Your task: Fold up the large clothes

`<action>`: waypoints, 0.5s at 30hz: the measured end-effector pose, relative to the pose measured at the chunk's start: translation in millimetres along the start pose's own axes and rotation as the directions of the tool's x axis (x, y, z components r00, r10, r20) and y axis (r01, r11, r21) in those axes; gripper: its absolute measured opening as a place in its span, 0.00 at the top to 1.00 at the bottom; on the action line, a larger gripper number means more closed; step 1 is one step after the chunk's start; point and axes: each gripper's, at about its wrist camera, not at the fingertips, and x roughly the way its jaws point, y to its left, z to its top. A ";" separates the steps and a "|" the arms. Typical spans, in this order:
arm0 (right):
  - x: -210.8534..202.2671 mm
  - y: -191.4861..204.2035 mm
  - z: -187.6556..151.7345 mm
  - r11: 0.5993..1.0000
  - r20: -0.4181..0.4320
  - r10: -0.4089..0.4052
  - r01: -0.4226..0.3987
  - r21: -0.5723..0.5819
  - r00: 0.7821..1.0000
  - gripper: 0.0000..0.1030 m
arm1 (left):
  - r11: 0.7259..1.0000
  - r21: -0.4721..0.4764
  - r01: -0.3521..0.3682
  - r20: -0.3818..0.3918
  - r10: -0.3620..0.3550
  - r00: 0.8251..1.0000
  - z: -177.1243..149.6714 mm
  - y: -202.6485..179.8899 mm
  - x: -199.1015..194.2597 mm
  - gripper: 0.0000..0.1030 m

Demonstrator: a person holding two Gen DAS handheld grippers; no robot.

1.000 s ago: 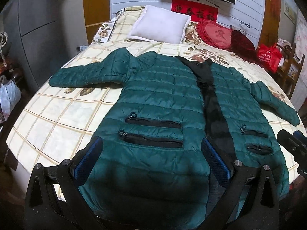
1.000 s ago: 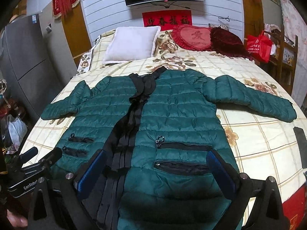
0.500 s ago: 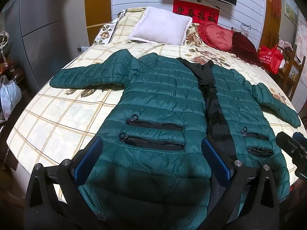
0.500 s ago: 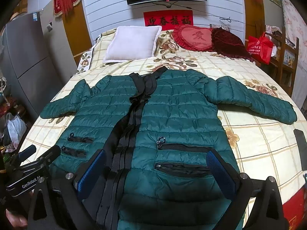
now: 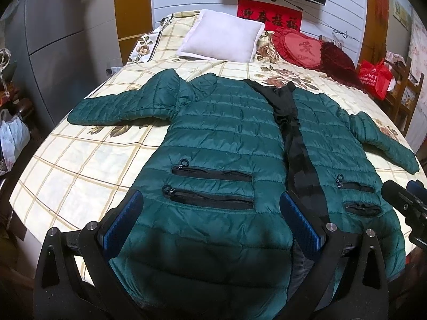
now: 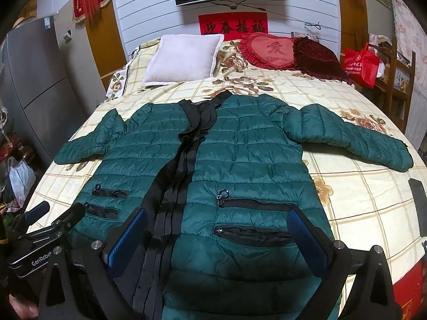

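Left wrist view: the jacket lies flat and unfolded on the bed, collar toward the pillow, hem nearest the left gripper, which gapes empty above it.

Right wrist view: sleeves are spread sideways, folding is unstarted; the right gripper also gapes empty.

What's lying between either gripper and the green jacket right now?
Nothing visible. The left gripper and right gripper are both open over the green jacket's lower half, with only air between. The white pillow and red cushions sit far beyond its collar.
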 end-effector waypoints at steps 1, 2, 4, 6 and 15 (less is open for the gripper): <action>-0.1 -0.2 -0.2 1.000 -0.001 0.001 -0.001 0.000 1.000 0.00 | 1.000 -0.001 -0.001 -0.002 0.001 1.000 0.0 -0.5 0.3 0.01; 0.0 0.0 -0.6 1.000 -0.002 0.001 -0.001 -0.001 1.000 0.00 | 1.000 -0.001 0.001 -0.004 -0.001 1.000 0.1 -0.6 0.7 0.01; -0.1 0.1 -0.6 1.000 -0.001 0.000 0.000 0.000 1.000 0.00 | 1.000 -0.003 0.005 -0.006 -0.005 1.000 0.3 -0.9 1.5 0.01; 1.4 0.3 -0.2 1.000 -0.003 0.002 -0.002 -0.001 1.000 0.00 | 1.000 -0.003 0.008 -0.008 -0.008 1.000 0.8 -1.4 2.8 0.01; 6.4 2.2 6.9 1.000 -0.009 -0.001 0.001 -0.005 1.000 0.00 | 1.000 -0.003 0.011 -0.011 -0.011 1.000 2.2 -2.1 5.8 0.01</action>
